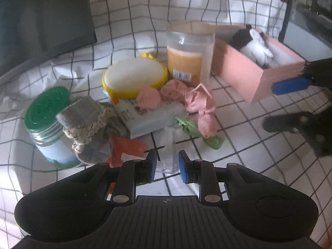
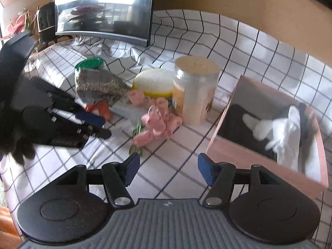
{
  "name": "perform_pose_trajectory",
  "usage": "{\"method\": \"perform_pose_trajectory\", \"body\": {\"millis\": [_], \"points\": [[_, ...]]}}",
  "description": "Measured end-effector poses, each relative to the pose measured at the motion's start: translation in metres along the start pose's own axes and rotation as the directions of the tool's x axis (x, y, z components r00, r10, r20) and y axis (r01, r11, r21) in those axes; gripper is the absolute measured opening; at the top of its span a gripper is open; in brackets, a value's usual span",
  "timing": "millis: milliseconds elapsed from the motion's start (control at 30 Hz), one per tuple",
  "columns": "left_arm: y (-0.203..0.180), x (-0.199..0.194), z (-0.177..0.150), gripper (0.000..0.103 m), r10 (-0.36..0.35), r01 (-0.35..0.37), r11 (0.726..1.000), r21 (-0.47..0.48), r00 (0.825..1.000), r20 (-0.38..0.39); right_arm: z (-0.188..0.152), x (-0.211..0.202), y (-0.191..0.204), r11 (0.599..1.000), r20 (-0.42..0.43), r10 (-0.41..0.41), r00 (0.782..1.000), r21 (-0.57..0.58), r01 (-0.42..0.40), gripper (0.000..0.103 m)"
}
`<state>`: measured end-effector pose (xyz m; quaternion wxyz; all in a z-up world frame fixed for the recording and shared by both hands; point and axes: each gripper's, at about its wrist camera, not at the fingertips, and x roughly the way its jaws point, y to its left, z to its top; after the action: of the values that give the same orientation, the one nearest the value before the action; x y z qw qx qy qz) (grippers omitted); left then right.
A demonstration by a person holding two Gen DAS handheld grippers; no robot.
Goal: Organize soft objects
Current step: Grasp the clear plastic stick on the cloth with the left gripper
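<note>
Both grippers, left (image 1: 167, 165) and right (image 2: 168, 168), jaws apart, face two jars, one pink box (image 2: 267, 161)

A white tablecloth with a black grid (image 2: 186, 41) covers the table, bright daylight glares off a dark monitor (image 2: 103, 10), tan wall (image 2: 238, 6) behind

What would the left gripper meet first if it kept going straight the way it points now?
Probably the clear plastic piece lying right ahead of the left gripper, its near end about between the fingers. Beyond it lie the green cloth and pink socks. Depth is hard to judge.
</note>
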<state>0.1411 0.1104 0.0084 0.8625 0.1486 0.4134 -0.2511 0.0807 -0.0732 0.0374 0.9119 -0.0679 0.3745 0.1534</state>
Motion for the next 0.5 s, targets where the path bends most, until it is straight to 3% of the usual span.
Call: {"method": "perform_pose_trajectory", "body": {"millis": [200, 300, 500], "points": [[0.01, 0.012, 0.007, 0.027, -0.02, 0.019, 0.999, -0.026, 1.0, -0.023, -0.019, -0.004, 0.008, 1.0, -0.028, -0.012, 1.0, -0.005, 0.012, 0.062], [0.009, 0.015, 0.011, 0.031, -0.038, 0.037, 0.999, -0.026, 0.999, -0.038, -0.027, -0.007, 0.012, 0.999, -0.018, -0.032, 0.999, -0.008, 0.032, 0.062], [0.006, 0.018, 0.012, 0.031, -0.02, 0.018, 0.999, -0.038, 0.999, -0.043, -0.035, -0.012, 0.015, 0.999, -0.025, -0.043, 0.999, -0.019, 0.043, 0.062]]}}
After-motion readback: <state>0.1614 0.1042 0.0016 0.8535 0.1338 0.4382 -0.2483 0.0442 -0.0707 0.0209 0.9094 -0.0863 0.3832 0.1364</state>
